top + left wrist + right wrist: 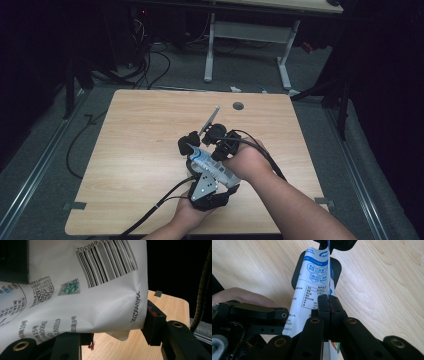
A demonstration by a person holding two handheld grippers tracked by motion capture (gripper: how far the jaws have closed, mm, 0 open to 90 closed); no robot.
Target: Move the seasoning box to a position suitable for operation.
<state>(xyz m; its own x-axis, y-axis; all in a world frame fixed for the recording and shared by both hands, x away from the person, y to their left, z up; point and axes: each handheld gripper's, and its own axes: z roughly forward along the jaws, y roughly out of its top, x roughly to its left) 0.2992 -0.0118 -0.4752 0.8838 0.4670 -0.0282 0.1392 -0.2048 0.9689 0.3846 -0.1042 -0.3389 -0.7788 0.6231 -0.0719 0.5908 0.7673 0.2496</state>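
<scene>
Both claws hold a white-and-blue printed pouch [204, 161] above the middle of the wooden bench [135, 150]. The right claw [328, 305] is pinched tight on the pouch's edge; the left claw [110, 336] is clamped across its barcode end.

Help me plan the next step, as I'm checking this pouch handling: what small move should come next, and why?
Probably ease the two grippers slightly apart to test a tear at the seam. The right gripper has its jaws shut on the edge of the white and blue pouch, and the left gripper clamps its printed side, holding it above the wooden table.
</scene>
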